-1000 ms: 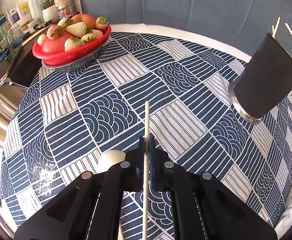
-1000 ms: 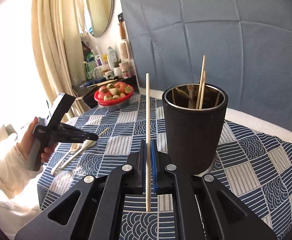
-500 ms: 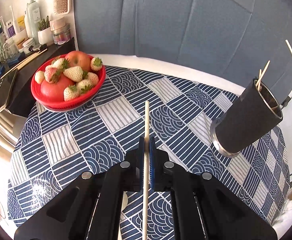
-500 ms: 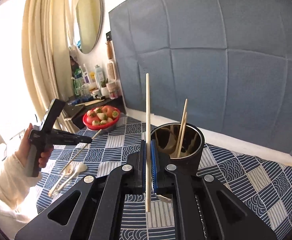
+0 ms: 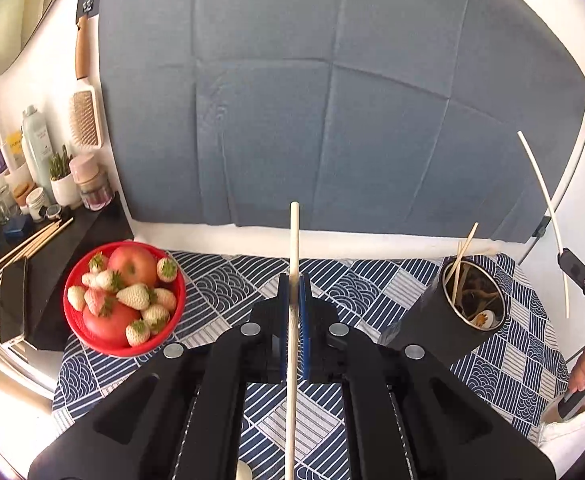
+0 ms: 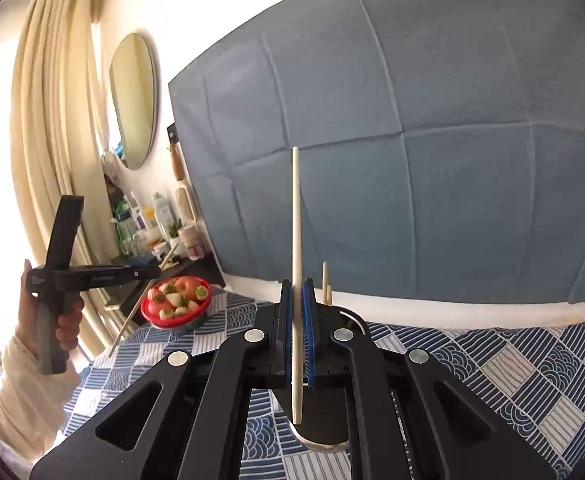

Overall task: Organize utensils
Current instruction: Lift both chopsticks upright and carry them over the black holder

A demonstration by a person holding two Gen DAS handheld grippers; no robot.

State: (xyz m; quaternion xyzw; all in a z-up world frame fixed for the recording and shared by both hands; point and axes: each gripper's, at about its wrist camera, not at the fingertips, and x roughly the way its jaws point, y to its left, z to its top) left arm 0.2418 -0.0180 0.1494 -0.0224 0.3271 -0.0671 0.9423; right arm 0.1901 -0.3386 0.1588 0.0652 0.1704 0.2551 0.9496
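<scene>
the left gripper has its blue pads pinched tight on a pale chopstick that runs straight up between them, over a table draped in a blue and white patterned cloth. from this camera the black utensil cup leans at the right with a few sticks and a spoon bowl showing inside its mouth, and a red basket of strawberries and apples sits at the left. only here do loose chopsticks show on the dark side shelf. at the far right edge the other hand's tool carries a long thin stick.

the right gripper is likewise clamped on a second chopstick, held upright directly above the cup, which this view mostly hides behind the black fingers. what this camera alone gives is the person's left hand in a cream sleeve, gripping its tool level with a stick hanging slantwise from its tip, well above the cloth, beside curtains and an oval mirror.
</scene>
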